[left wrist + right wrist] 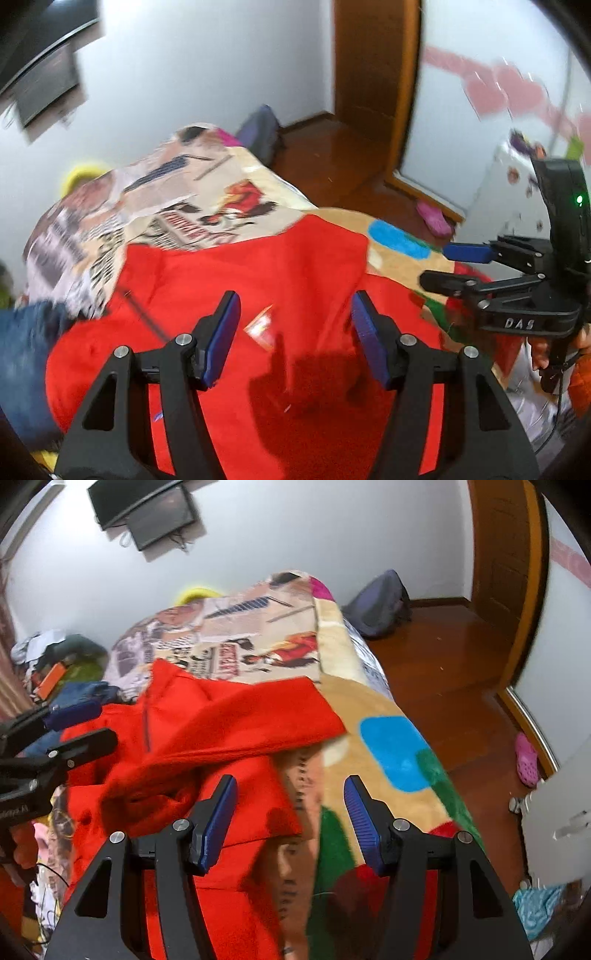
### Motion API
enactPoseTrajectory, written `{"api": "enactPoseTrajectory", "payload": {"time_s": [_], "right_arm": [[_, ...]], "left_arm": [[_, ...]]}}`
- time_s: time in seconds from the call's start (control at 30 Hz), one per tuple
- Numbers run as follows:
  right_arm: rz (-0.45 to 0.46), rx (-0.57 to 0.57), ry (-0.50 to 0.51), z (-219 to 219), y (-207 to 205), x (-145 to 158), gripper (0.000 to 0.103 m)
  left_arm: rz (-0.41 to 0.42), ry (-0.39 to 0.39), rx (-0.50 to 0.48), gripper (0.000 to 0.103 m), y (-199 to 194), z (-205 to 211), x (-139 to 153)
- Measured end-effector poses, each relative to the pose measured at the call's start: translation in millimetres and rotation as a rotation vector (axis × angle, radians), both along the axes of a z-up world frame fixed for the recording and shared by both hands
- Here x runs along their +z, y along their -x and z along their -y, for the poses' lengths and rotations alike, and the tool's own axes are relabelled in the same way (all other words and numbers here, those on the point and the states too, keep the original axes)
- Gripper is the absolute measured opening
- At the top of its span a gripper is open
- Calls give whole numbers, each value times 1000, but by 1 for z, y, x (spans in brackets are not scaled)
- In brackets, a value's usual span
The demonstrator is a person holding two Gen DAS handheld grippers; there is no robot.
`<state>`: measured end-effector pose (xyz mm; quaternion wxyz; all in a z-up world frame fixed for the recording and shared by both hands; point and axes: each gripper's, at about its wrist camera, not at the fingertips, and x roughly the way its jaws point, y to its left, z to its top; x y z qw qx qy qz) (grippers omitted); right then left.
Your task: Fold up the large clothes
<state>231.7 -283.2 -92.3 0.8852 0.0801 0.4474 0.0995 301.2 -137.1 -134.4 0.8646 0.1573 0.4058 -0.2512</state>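
Note:
A large red fleece garment [236,280] lies spread on a bed covered with a patterned blanket [207,192]. My left gripper [295,310] hovers over the middle of the garment, open and empty. In the right wrist view the garment [207,731] lies partly folded, with one flap laid across its top and a dark zip visible. My right gripper [290,794] is open and empty above the garment's right edge, where it meets the blanket [391,746]. The right gripper [443,266] also shows at the right of the left wrist view. The left gripper [85,723] shows at the left of the right wrist view.
Blue denim clothing [26,362] lies at the bed's left side. A pile of clothes [55,657] sits by the far wall. A dark backpack [376,605] rests on the wooden floor [454,672] past the bed. A pink shoe [526,757] lies near the door frame.

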Motion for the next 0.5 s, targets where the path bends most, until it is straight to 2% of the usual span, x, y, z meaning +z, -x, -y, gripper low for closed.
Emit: {"api": "enactPoseTrajectory", "payload": {"time_s": [0.1,0.17,0.2,0.3,0.37,0.4,0.5], "right_arm": [[-31,-6,-41,4,-6,-13,56],[-42,-8,-57,5,-8,-20,56],[-48,-11,-63,7,-10,-24,56],[-71,-8,-79,8,-12,-34,56],[-95,4,-90,6,-14,-43,56],[-112,15,-93,4,-15,-48,56],[-135,37,-74,-2,-13,-57,56]], "left_arm": [[-30,-89,-70,58,-5,28,-23],[-62,-152,-95,46,-11,41,-42],[-74,-176,-102,44,-14,45,-50],[-57,-248,-86,24,-21,49,-69],[-52,-240,-60,8,-28,46,-72],[-45,-217,-41,5,-30,41,-69],[7,-153,18,4,-32,24,-47]]}}
